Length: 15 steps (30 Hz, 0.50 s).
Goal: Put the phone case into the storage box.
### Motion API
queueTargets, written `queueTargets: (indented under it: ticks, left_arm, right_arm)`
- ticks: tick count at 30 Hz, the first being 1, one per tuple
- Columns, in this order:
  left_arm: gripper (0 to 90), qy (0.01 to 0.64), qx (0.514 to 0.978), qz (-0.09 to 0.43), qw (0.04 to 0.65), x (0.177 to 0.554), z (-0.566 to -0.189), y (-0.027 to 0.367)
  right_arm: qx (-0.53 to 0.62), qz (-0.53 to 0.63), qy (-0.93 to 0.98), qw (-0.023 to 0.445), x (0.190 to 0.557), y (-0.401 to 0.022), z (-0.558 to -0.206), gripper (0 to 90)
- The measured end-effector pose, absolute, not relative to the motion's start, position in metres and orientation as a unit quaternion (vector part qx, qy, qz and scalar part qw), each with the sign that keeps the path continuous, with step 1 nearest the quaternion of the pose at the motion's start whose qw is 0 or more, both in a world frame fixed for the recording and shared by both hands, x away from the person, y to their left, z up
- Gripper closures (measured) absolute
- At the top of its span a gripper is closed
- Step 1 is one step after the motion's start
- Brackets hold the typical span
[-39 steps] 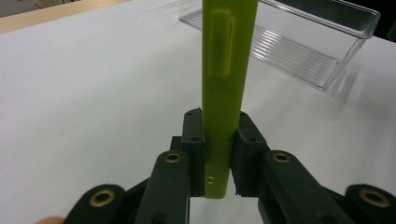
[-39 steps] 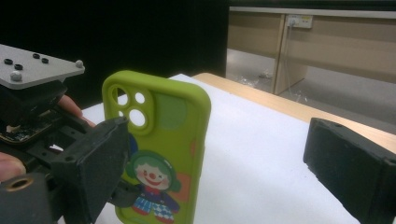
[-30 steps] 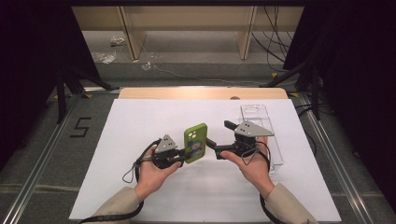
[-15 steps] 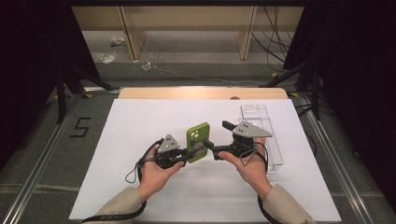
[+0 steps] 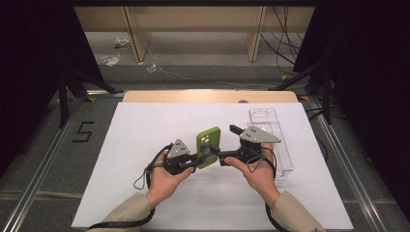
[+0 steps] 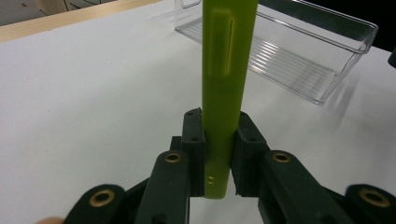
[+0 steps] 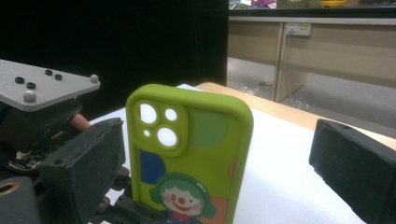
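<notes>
White table covering [image 5: 145, 145] lies under the green phone case [image 5: 208, 146], held upright with the left gripper [image 6: 217, 158] pinching its edge, while the right gripper view shows its clown print between the right gripper's [image 7: 224, 163] spread jaws

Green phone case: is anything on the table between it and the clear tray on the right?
Nothing on the table does. The green phone case is clamped edge-on in the left tongs; between it and the clear tray is the right tongs, open around its side.
</notes>
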<state>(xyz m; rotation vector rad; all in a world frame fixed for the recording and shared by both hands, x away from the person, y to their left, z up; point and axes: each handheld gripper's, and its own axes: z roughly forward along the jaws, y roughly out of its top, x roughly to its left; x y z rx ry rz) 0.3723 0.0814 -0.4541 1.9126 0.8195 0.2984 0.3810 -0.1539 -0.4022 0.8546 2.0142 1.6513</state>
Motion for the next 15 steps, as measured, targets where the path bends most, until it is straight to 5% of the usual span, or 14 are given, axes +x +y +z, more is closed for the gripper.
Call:
queueTargets:
  ticks: [15]
  left_arm:
    - [77.3, 0.338, 0.791, 0.125, 0.495, 0.3719, -0.4543, 0.0716]
  right_arm:
    - [0.315, 0.589, 0.717, 0.199, 0.3812, -0.1508, -0.4051, 3.9]
